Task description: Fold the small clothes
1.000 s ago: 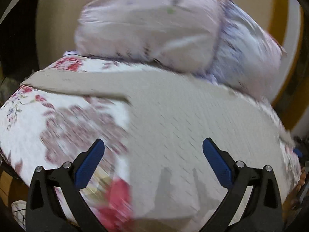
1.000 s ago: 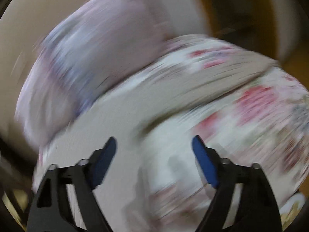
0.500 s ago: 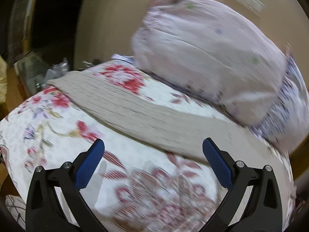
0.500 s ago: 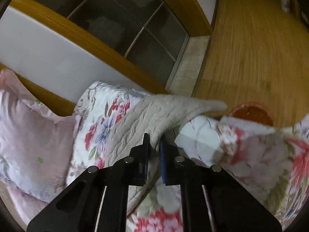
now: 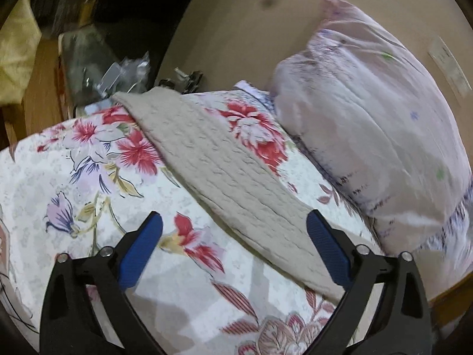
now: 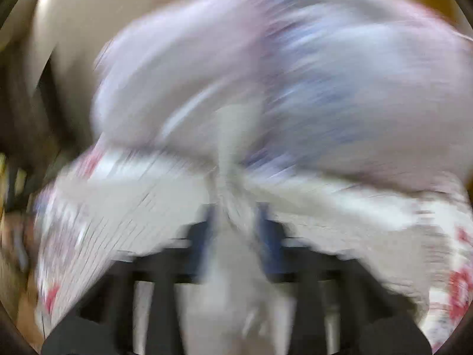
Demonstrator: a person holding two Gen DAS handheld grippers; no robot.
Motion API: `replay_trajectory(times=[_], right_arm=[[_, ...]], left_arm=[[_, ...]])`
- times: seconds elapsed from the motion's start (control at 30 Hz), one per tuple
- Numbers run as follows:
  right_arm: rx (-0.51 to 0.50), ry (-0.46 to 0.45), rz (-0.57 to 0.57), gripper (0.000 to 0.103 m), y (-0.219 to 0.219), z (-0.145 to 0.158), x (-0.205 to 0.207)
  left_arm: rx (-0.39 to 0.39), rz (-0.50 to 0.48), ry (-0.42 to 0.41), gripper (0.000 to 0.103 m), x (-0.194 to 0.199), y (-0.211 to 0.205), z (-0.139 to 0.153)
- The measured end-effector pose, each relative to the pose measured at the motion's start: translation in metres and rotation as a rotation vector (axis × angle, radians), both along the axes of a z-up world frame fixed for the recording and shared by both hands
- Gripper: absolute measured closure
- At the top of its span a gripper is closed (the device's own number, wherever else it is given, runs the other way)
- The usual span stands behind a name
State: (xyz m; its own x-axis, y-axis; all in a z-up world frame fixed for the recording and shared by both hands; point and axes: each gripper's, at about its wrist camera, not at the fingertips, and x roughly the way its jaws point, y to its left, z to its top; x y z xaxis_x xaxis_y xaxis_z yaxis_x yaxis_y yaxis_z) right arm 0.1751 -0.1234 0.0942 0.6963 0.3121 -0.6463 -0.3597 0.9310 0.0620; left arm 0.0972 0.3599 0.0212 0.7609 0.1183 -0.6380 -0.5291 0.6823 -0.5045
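Note:
A beige quilted cloth (image 5: 224, 174) lies as a long diagonal strip across a floral bedspread (image 5: 88, 177) in the left wrist view. My left gripper (image 5: 235, 248) is open and empty, hovering just above the strip's near end. The right wrist view is heavily motion-blurred. My right gripper (image 6: 235, 230) has its blue pads close together with a bunch of beige cloth (image 6: 233, 195) pinched between them, lifted over the bedspread (image 6: 118, 201).
A large pale pink pillow (image 5: 375, 124) lies at the right against a beige headboard (image 5: 251, 29); it fills the upper right wrist view (image 6: 295, 74). Clutter and a dark gap (image 5: 118, 68) sit beyond the bed's far left edge.
My right gripper stayed shut on the beige cloth and swung fast from facing the floor and window toward the pillow. My left gripper turned left along the strip, still open.

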Motion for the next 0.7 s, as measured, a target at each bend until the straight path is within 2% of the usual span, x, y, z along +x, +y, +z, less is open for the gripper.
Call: replay_trajectory(times=[0.07,0.13,0.23,0.37,0.47,0.53,0.57,0.63,0.7], right_arm=[[-0.017,-0.01,0.056,0.033,0.026,-0.012,-0.011],[0.008,-0.025,0.051,0.029,0.021,-0.011,-0.022],[0.048,-0.058,-0.036,0.019,-0.013,0.0,-0.022],[0.075,-0.061,-0.164,0.018,-0.068,0.006,-0.026],[0.09,-0.045,-0.239,0.017,-0.098,0.005,-0.026],[0.096,-0.04,-0.275,0.016,-0.113,0.002,-0.03],[0.103,-0.037,-0.29,0.016,-0.12,0.0,-0.031],[0.119,-0.027,-0.317,0.016,-0.132,-0.004,-0.034],[0.129,-0.022,-0.335,0.016,-0.143,-0.007,-0.037]], left_arm=[[-0.042,0.022,-0.001,0.016,0.003,0.011,-0.005],[-0.078,0.042,0.003,0.023,0.008,0.024,-0.009],[-0.105,0.082,0.0,0.032,0.014,0.044,-0.012],[-0.165,0.123,-0.01,0.043,0.02,0.065,-0.015],[-0.191,0.146,0.005,0.063,0.023,0.075,-0.018],[-0.216,0.137,0.017,0.085,0.029,0.081,-0.023],[-0.22,0.13,0.03,0.091,0.033,0.082,-0.025],[-0.198,0.123,0.029,0.094,0.038,0.079,-0.021],[-0.118,0.072,-0.03,0.097,0.043,0.059,0.003]])
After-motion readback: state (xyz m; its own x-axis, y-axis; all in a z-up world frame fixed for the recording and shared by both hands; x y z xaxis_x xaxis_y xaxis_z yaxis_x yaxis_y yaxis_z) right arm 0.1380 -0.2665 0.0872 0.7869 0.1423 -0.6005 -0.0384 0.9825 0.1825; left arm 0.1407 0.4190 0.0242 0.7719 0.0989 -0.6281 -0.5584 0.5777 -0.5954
